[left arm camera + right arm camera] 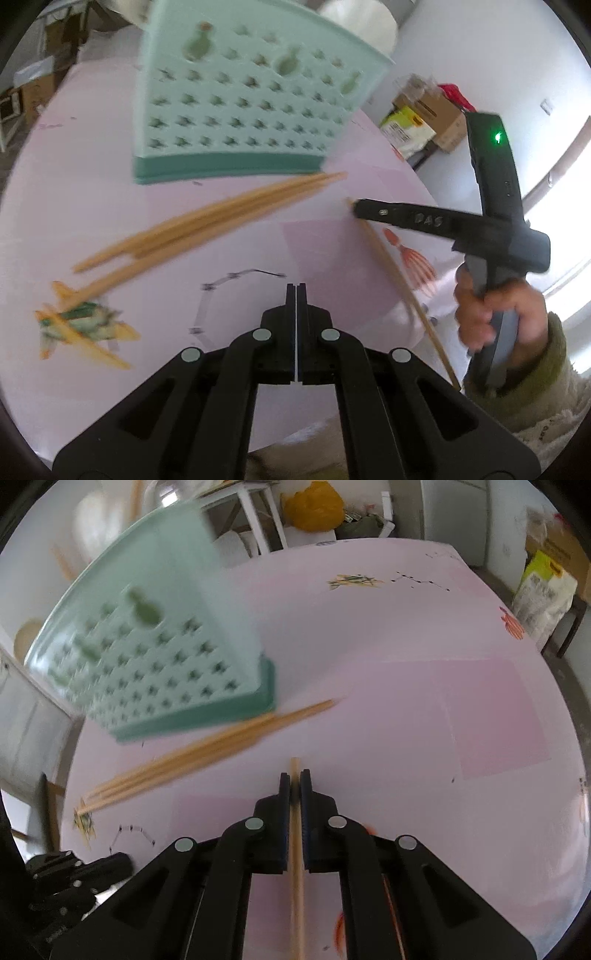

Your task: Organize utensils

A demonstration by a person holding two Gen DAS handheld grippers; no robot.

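Note:
A mint-green perforated utensil holder (pixel 236 107) stands on the pink table (pixel 92 206); it also shows in the right wrist view (pixel 159 664). Several wooden chopsticks (pixel 207 221) lie in a bundle in front of it, also seen in the right wrist view (pixel 199 753). My right gripper (pixel 294 775) is shut on a single chopstick (pixel 296 867), which runs back between its fingers. In the left wrist view that gripper (pixel 356 206) holds the chopstick (pixel 402 288) just above the table, right of the bundle. My left gripper (pixel 296 286) is shut and empty, hovering near the table's front.
Printed patterns mark the tablecloth (pixel 81 325). Boxes and bags (pixel 424 118) stand beyond the table's right edge. A white chair (pixel 251 528) and a yellow bag (pixel 314 506) sit behind the far edge. The left gripper shows at the lower left of the right wrist view (pixel 74 878).

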